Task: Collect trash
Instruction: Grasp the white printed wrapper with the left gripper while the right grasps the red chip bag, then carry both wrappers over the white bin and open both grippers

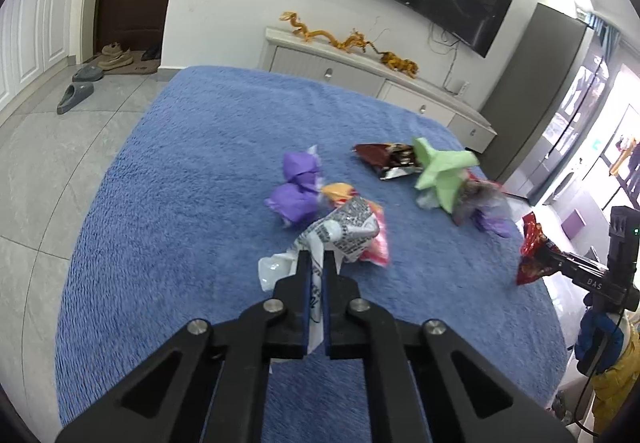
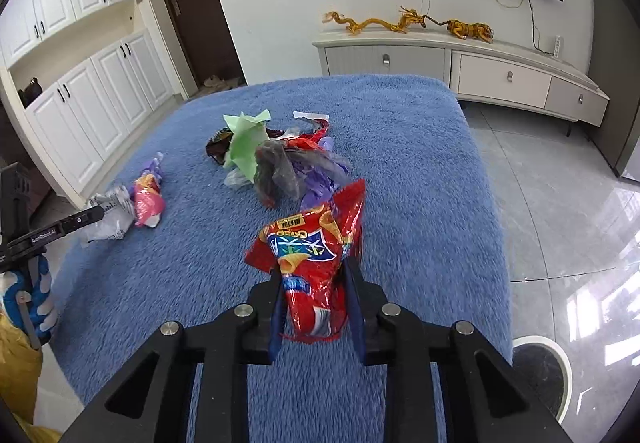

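My left gripper [image 1: 317,258] is shut on a white printed wrapper [image 1: 340,233] over the blue fuzzy cloth [image 1: 192,171]; it also shows in the right wrist view [image 2: 112,213]. My right gripper [image 2: 314,267] is shut on a red snack bag [image 2: 316,243], also seen at the right in the left wrist view [image 1: 534,255]. On the cloth lie purple crumpled paper [image 1: 296,187], a pink-orange wrapper [image 1: 376,243], a dark brown foil wrapper [image 1: 386,159], green paper [image 1: 440,171] and a grey-purple plastic heap [image 2: 296,167].
The cloth-covered surface [image 2: 420,147] ends at tiled floor [image 2: 560,183] on the right. A round white-rimmed bin [image 2: 540,375] stands on the floor at lower right. A TV cabinet [image 2: 480,71] with dragon figures lines the far wall. White cupboards [image 2: 80,91] stand left.
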`<state>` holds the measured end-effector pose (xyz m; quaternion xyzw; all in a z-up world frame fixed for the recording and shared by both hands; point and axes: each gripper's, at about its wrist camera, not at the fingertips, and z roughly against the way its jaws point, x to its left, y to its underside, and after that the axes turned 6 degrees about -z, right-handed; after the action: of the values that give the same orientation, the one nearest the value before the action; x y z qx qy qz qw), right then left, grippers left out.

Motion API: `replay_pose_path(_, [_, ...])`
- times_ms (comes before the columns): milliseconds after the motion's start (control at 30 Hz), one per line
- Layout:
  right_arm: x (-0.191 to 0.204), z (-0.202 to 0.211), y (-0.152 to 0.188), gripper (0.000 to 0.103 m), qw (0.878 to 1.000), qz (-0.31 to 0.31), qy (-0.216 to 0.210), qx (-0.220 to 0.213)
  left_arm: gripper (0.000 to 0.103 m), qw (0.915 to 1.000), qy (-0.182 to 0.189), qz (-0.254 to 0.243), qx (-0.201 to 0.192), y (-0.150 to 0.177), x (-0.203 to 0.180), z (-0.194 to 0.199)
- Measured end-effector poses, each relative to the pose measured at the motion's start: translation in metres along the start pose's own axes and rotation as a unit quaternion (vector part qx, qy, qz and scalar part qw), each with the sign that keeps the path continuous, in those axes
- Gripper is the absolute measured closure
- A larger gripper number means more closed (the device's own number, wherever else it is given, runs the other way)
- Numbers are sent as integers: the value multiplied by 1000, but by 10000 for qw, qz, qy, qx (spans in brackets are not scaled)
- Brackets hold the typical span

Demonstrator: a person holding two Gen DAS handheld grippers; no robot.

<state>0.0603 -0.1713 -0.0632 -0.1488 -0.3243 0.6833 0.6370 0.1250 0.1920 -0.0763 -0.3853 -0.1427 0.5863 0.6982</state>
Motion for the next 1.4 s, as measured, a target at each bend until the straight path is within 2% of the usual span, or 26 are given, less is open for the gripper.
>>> replay_pose_path(333, [-18,48,9,85,9979,-227,-306,-514,100,9974,329,-553,-338,-11,-63,37])
replay_pose_path(500, [-36,78,17,85,9945,-429,-381,-874,100,9934,574,-919,-370,-23,-110,44])
replay_pose_path(633, [-65,108,28,85,9901,-662,-277,-1203,100,9879,838,-1260,-337,-33,-156,40])
replay_pose_path(833, [-123,144,57,85,9810,-1175,151,-1539,100,9725,1178,-2002,-163,-40,-244,18])
replay_pose_path(1000, [-178,157,90,85,9683,-1842,398,-1637,100,9547,1548,-2540,102,-38,-320,-7])
replay_pose_path(1133, [-215,153,118,85,9586,-2363,525,-1501,100,9385,1815,-2917,347,-33,-379,-29])
replay_pose_path(1400, [-264,132,156,85,9456,-2997,618,-1104,100,9123,2019,-3443,912,-7,-469,-80])
